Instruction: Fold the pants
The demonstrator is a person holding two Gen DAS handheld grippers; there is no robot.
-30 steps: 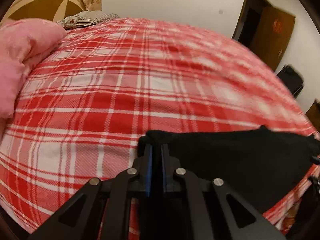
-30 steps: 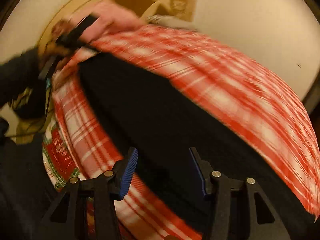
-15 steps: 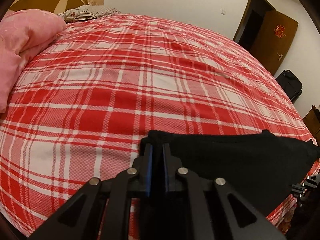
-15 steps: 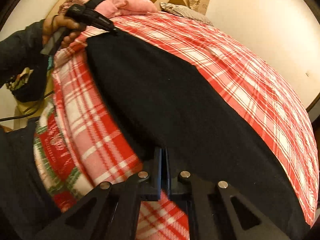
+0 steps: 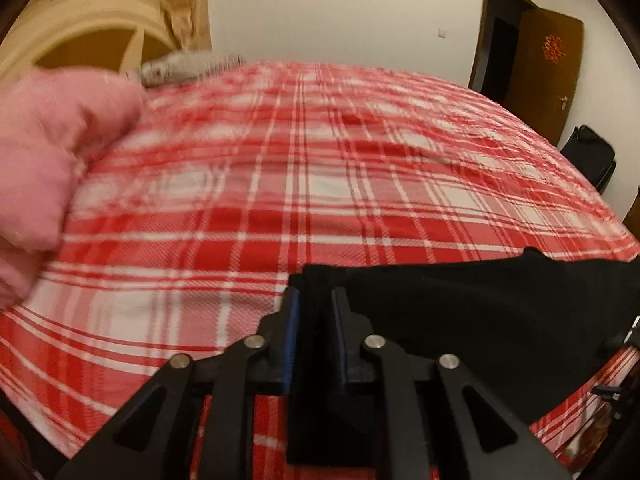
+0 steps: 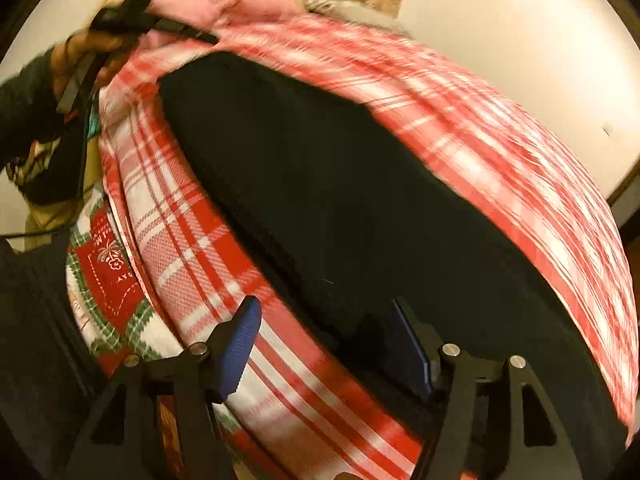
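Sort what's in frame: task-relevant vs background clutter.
Job:
black pants
left gripper, jaws narrowly apart around a pants corner
right gripper, open
plaid bedspread, the work surface

Lying about:
pink blanket
grey pillow
brown door
black bag

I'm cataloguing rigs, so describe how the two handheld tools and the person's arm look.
Both the left tool and the right tool are matte black angular linkages with silver round pivot pins and ribbed blue finger pads. The person's hand is bare below a dark sleeve, and a thin dark cable trails under it.
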